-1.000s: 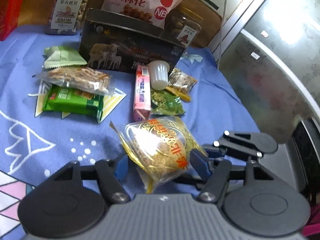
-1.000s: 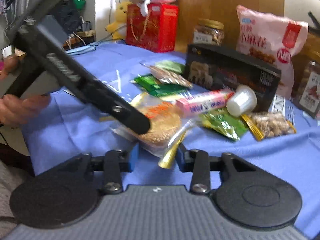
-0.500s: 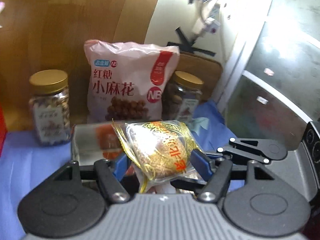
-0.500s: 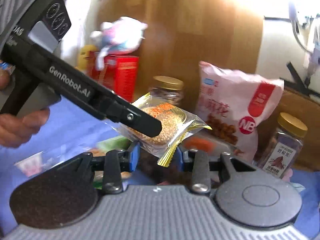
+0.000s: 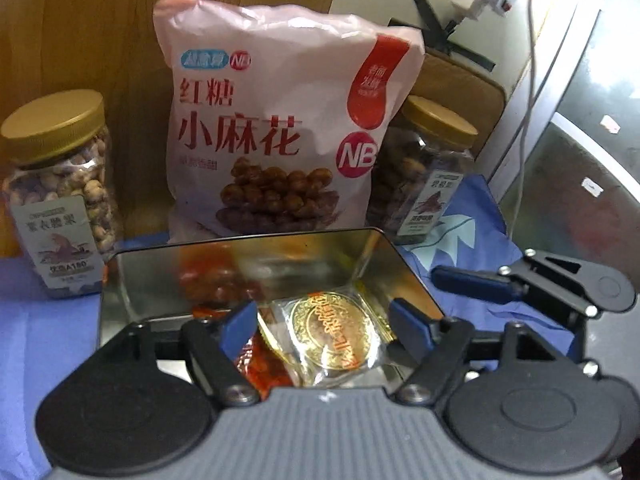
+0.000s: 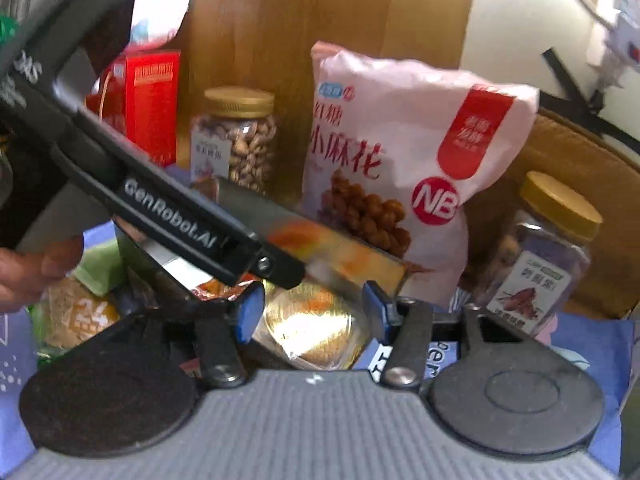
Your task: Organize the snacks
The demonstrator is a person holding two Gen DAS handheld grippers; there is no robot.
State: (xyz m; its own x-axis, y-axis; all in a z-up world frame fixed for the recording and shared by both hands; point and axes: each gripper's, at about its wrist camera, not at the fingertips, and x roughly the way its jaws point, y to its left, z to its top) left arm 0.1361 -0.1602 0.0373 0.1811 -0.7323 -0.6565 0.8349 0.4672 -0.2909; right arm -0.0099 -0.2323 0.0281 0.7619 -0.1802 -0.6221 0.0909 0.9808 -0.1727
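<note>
Releasing: both tools' jaws opening over the metal tin [image 5: 132,276]; left tool [image 5: 324,322] and right tool [image 6: 314,312] no longer pinch the gold-wrapped cake [image 5: 334,334], lying inside the tin for storage.

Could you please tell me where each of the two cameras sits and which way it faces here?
Left wrist: on the left gripper, looking down into the metal tin at the gold packet; the right gripper shows at right.
Right wrist: on the right gripper, above the tin's near edge; the left gripper and a hand show.
Shared: tin, packet, pink bag, both jars.
</note>
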